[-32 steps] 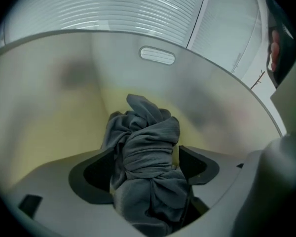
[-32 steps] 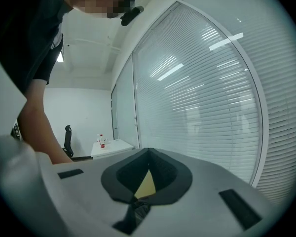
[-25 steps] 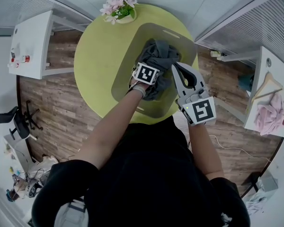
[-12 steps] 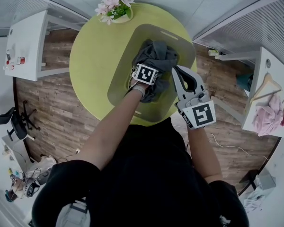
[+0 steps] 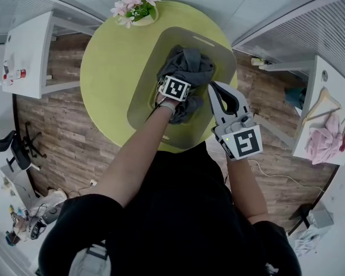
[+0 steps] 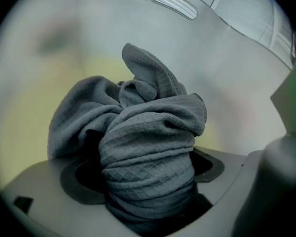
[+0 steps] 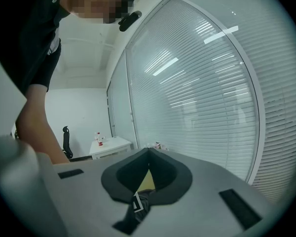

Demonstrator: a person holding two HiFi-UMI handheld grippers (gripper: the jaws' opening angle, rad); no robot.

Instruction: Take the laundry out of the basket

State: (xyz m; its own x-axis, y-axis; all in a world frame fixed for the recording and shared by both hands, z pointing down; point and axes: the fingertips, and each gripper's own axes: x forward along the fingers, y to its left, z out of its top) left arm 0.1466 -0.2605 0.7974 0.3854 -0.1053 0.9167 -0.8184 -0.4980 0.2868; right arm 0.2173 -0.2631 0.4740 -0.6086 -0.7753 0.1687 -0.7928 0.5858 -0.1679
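Observation:
A grey basket (image 5: 145, 88) stands on the round green table (image 5: 106, 68). A crumpled grey cloth (image 5: 191, 61) lies inside it. My left gripper (image 5: 180, 77) is down in the basket, pushed into the cloth (image 6: 153, 127). Its jaws are opening and stand wide, with a thick wad of the cloth between them. The basket's pale wall (image 6: 217, 53) and handle slot rise behind the cloth. My right gripper (image 5: 213, 89) hovers over the basket's right rim, shut and empty, its tips touching (image 7: 149, 151).
A pot of pink flowers (image 5: 133, 7) sits at the table's far edge. A white side table (image 5: 29, 50) stands at the left. Another at the right holds pink clothes (image 5: 326, 141) and a hanger (image 5: 322, 105). A glass wall with blinds (image 7: 202, 83) is close on the right.
Both grippers stay almost where they were, the left in the cloth and the right by the rim. The whole view has drifted slightly.

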